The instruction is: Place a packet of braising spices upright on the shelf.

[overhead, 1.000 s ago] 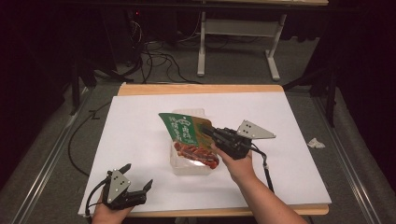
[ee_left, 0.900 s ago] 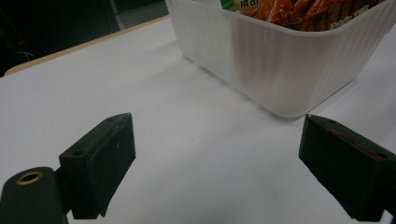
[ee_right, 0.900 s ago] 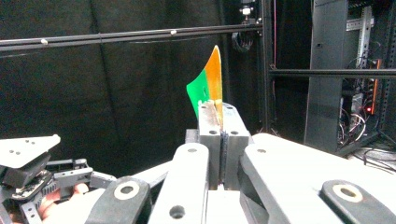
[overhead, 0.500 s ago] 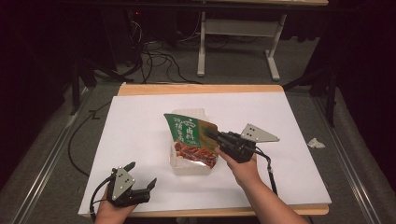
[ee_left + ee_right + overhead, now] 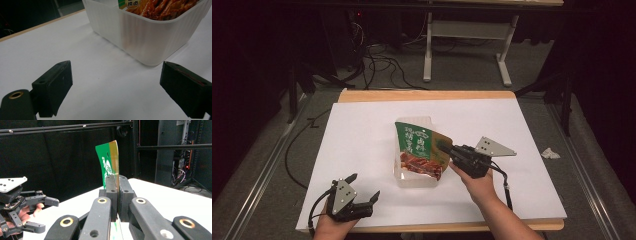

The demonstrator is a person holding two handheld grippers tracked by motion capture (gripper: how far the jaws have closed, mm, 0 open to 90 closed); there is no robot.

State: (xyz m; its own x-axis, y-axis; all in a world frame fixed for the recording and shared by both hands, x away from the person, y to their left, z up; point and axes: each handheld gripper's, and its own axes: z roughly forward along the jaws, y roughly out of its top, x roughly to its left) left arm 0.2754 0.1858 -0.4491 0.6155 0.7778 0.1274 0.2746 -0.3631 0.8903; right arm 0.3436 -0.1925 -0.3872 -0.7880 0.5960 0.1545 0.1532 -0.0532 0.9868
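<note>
A: Two grippers, one load. My right gripper (image 5: pixel 445 147) has its jaws clamped flat on the edge of the green snack packet (image 5: pixel 419 150), which sits tilted in the clear plastic tub (image 5: pixel 414 179) at mid-table, red end down.

B: And the left gripper (image 5: pixel 363 189)?

A: Jaws apart, holding nothing, low over the white table (image 5: pixel 362 135) near its front edge, with the tub just ahead of it (ribbed wall close in its own view). My judgement: lower the packet slowly, keep the pinch on the seam, and steady the light tub with the left if it slides.
</note>
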